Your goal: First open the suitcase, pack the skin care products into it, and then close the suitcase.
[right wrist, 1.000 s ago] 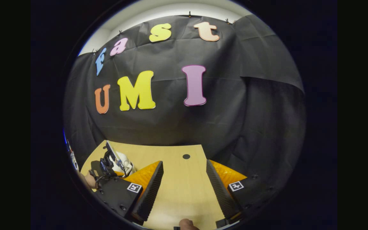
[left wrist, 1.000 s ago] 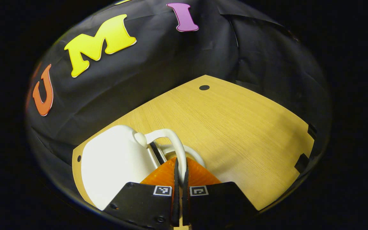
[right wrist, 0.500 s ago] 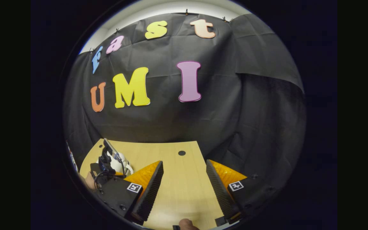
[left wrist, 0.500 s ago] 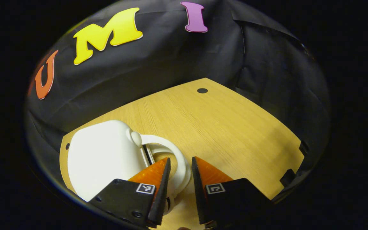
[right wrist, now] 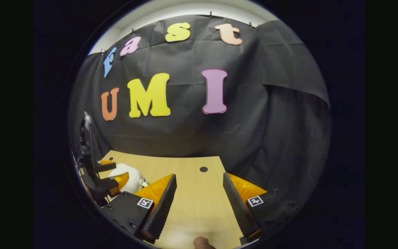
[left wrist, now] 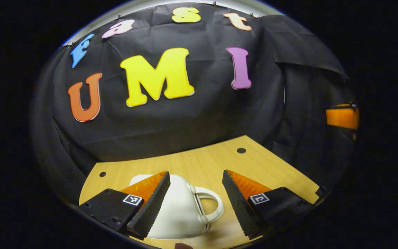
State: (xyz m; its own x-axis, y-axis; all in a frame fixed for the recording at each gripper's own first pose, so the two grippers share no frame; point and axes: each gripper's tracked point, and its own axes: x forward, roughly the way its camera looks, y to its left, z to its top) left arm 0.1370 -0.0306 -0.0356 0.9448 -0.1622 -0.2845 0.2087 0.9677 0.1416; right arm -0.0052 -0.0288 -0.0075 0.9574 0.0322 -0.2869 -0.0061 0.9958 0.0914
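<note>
White hard-shell suitcase (left wrist: pixel 174 211) lies closed on the wooden table (left wrist: pixel 199 162), between the spread fingers of the left gripper (left wrist: pixel 195 204). Its shell looks rigid and smooth, probably slippery; the loop handle (left wrist: pixel 211 207) offers the surest grasp. Right gripper (right wrist: pixel 199 207) hangs open, well apart.

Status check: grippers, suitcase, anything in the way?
Left gripper open above the white suitcase. Right gripper open over bare table. Suitcase lying closed, handle free. Nothing blocking.

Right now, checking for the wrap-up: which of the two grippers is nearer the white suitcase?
The left gripper: its open fingers flank the white suitcase. The right gripper hangs open over bare table.
</note>
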